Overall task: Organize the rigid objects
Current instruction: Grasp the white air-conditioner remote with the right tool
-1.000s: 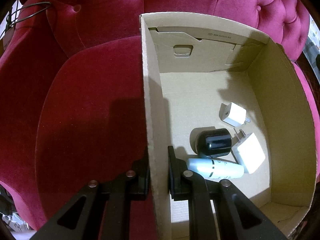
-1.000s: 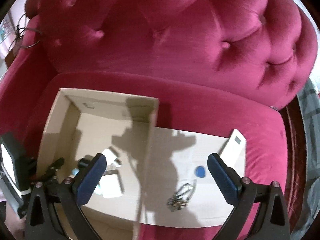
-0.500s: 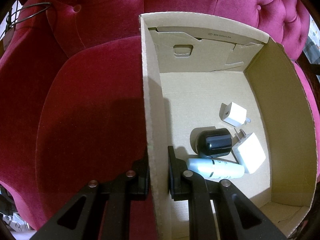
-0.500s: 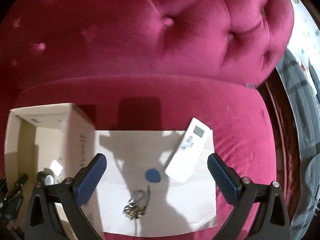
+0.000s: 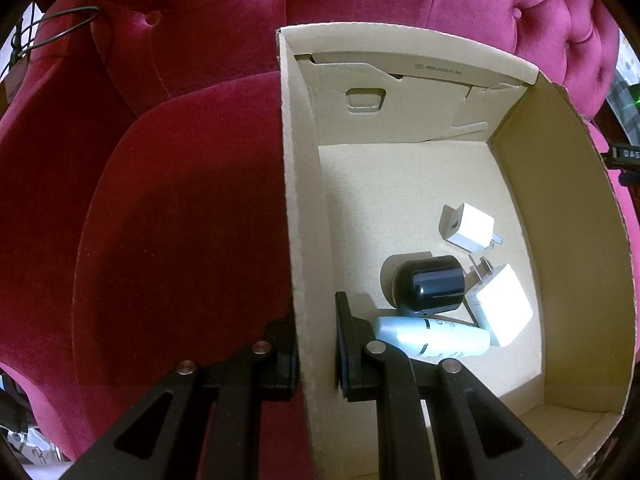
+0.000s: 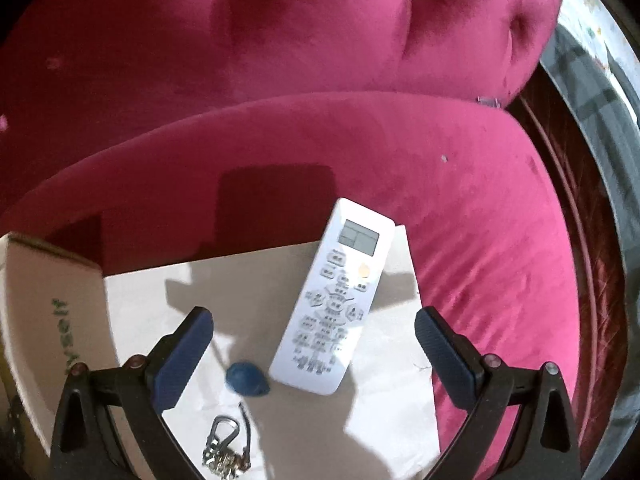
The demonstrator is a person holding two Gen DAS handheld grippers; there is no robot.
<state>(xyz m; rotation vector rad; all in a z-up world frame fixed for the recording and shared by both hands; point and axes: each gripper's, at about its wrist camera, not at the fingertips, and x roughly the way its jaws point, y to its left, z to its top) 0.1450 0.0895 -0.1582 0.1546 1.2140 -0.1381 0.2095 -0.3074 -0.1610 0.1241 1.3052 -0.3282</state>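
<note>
Left wrist view: one cardboard box [image 5: 568, 240] sits on a crimson velvet sofa [image 5: 168, 208], and the left gripper [image 5: 316, 344] is clamped on the box's near left wall, one black finger outside, one inside. Four items lie on the box floor, bunched toward 4 o'clock: two white plug adapters, a small one [image 5: 470, 227] and a larger one [image 5: 502, 305]; one glossy black rounded cylinder [image 5: 430, 286]; one pale tube-shaped bottle [image 5: 434, 342], touching the cylinder. The floor toward 12 o'clock is bare corrugated board. The seat cushion at 9 o'clock is open plush fabric.

Right wrist view: the right gripper [image 6: 314, 354] hangs with its blue-padded jaws spread wide, holding nothing. Between them lies one white remote control [image 6: 340, 304], slim, with a small screen and rows of buttons, tilted toward 1 o'clock on a pale flat sheet [image 6: 248, 280]; its top end overhangs the sheet's far edge. One blue teardrop-shaped tag [image 6: 246, 378] sits just beside the remote's lower end, and one metal key bunch [image 6: 224, 450] lies at 7 o'clock. The box's outer wall stands at 9 o'clock. Tufted velvet fills the view from 10 to 3 o'clock.
</note>
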